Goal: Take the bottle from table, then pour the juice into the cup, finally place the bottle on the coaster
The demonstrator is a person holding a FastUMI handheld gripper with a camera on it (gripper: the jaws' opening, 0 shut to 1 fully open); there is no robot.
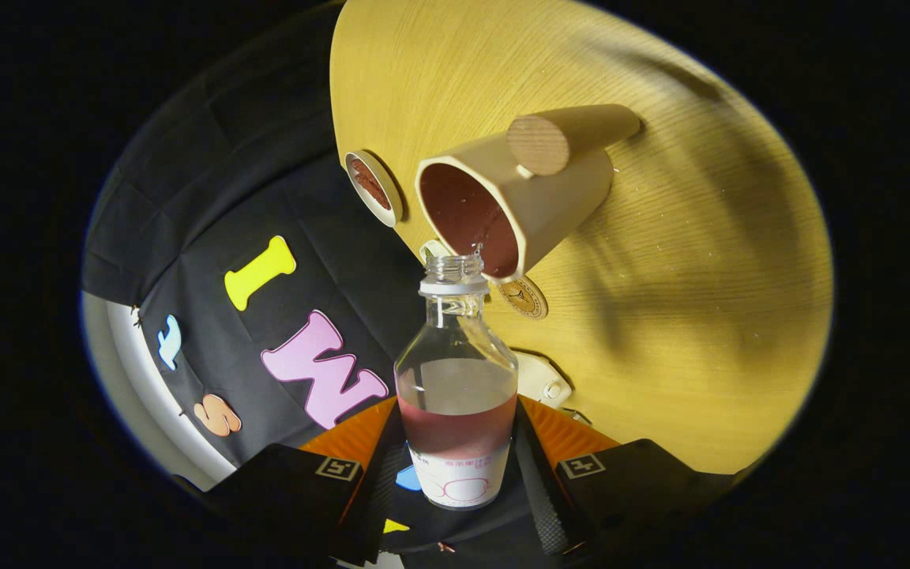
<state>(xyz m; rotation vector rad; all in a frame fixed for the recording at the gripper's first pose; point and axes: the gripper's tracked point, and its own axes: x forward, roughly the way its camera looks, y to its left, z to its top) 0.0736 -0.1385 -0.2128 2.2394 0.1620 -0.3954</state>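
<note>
Two fingers (455, 474) pinch the lower body of the clear juice bottle (456, 379) between them, one on each side, and the bottle is tipped. Its open mouth sits just at the rim of the beige cup (558, 205) beyond the fingers, red juice showing in both. Past the cup, a round coaster (374, 188) lies on the wooden counter (700, 300).

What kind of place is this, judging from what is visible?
Probably a staged recording booth, not a real kitchen: a wooden table against a black cloth wall, with the gripper shut on a juice bottle tilted toward a cup.
</note>
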